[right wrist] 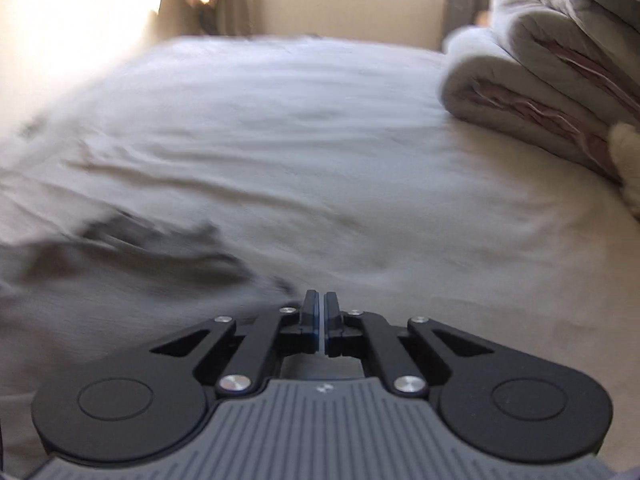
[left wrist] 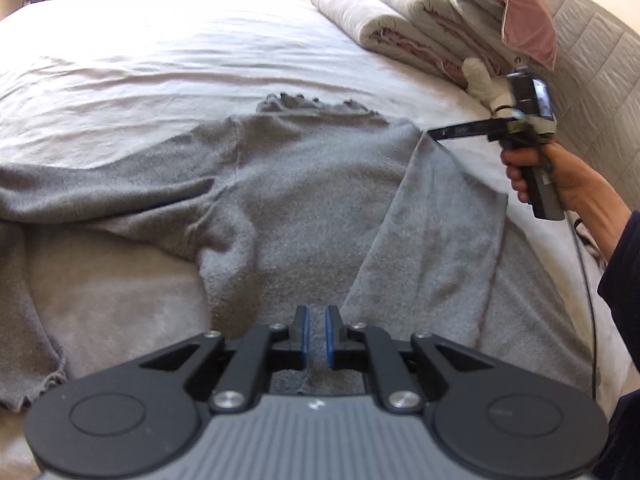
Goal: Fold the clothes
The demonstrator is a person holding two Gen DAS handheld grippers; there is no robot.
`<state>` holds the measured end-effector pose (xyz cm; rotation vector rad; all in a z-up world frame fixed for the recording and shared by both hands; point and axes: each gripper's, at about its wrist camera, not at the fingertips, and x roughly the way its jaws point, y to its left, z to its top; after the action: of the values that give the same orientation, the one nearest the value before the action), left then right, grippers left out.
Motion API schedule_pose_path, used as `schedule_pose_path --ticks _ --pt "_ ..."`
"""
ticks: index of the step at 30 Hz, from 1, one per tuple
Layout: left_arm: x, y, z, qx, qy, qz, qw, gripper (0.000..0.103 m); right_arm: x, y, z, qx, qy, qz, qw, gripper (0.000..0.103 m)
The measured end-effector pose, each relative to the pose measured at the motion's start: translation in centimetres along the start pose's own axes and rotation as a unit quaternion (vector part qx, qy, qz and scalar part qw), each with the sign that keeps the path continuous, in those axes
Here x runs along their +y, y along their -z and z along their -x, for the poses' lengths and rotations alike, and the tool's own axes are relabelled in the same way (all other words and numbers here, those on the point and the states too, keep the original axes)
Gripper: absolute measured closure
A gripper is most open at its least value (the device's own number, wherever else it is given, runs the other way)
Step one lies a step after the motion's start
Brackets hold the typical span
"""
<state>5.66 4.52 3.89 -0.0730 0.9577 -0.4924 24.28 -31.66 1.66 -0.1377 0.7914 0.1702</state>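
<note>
L gripper [left wrist: 316, 336] nearest: fingers clamped on the sweater [left wrist: 304, 184] hem, grey knit pinched betw. blue pads. Sweater lay flat on the bed [left wrist: 200, 60], collar away from camera. One sleeve already folded in over the body on the R side; other sleeve spread out to the L, unfolded. R gripper [right wrist: 321, 320] further out, beside the sweater's R shoulder: fingers together, nothing betw. them in its own view, which was blurred; only bedsheet ahead, sweater edge low L. Person's hand [left wrist: 536, 176] on its handle. Far end: stacked quilts [left wrist: 420, 12] w/ pink pillow [left wrist: 520, 4] on top.

Step, as judged: sleeve fold on R side done, L side pending. Next prob. needs a grip on the L sleeve, carried across the body, w/ hem kept pinned so the knit doesn't drag.
</note>
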Motion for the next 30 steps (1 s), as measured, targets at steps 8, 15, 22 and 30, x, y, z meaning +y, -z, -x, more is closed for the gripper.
schedule_pose_path --ticks 8,15,22,30 --pt "-0.5 0.0 0.4 -0.010 0.003 -0.007 0.9999 0.095 -2.7 3.2 8.2 -0.039 -0.089 -0.084 0.992 0.081" --pt "-0.9 0.7 0.0 -0.003 -0.003 -0.010 0.9999 0.094 -0.3 8.0 9.2 0.040 -0.116 -0.032 0.992 0.099" --pt "-1.2 1.7 -0.1 0.001 -0.019 -0.020 0.9996 0.094 -1.0 7.5 10.5 0.043 -0.075 -0.134 0.987 0.098" --pt "-0.5 1.8 0.6 0.001 -0.015 -0.009 0.9998 0.092 0.2 8.6 12.1 -0.007 0.056 -0.131 0.990 0.069"
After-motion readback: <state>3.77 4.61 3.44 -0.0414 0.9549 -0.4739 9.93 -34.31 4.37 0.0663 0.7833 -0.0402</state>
